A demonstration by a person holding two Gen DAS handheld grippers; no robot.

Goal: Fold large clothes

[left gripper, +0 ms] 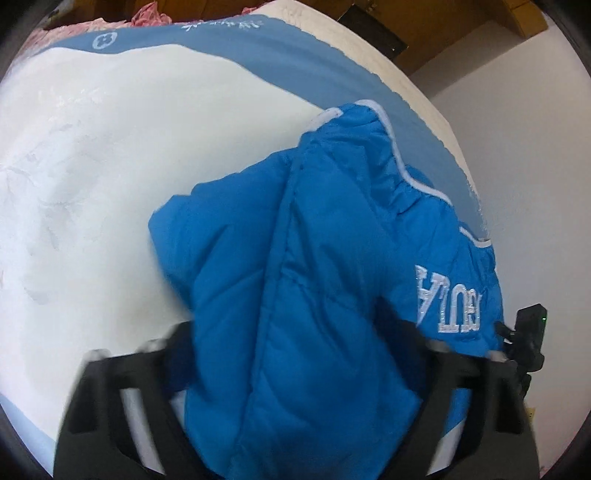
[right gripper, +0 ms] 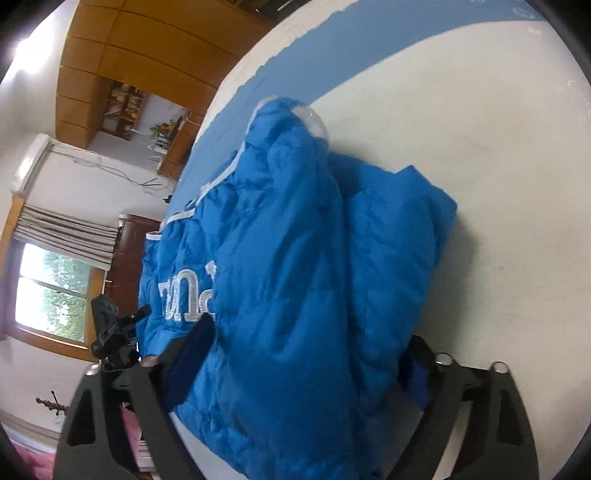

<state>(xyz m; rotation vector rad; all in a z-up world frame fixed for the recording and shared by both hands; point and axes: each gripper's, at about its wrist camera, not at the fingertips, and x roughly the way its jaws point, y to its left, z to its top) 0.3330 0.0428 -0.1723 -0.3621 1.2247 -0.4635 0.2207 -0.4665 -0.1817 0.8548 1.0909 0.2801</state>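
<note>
A bright blue padded jacket (left gripper: 295, 258) with white piping and white embroidered letters (left gripper: 443, 299) lies bunched on the white bed (left gripper: 110, 177). In the left wrist view its bulk fills the gap of my left gripper (left gripper: 291, 328), and both fingers press into the fabric. The right wrist view shows the same jacket (right gripper: 295, 258) wedged between the fingers of my right gripper (right gripper: 308, 339), whose dark pads (right gripper: 195, 350) bear on it. Each gripper grips one side of the folded bundle. The fingertips are partly buried in the fabric.
The bed cover (right gripper: 480, 147) is white with a blue band (left gripper: 295, 55) along its far side. Pink fabric (left gripper: 147, 18) lies at the bed's far corner. Beyond the bed edge stand a wooden wardrobe (right gripper: 129, 37) and a window (right gripper: 48, 288).
</note>
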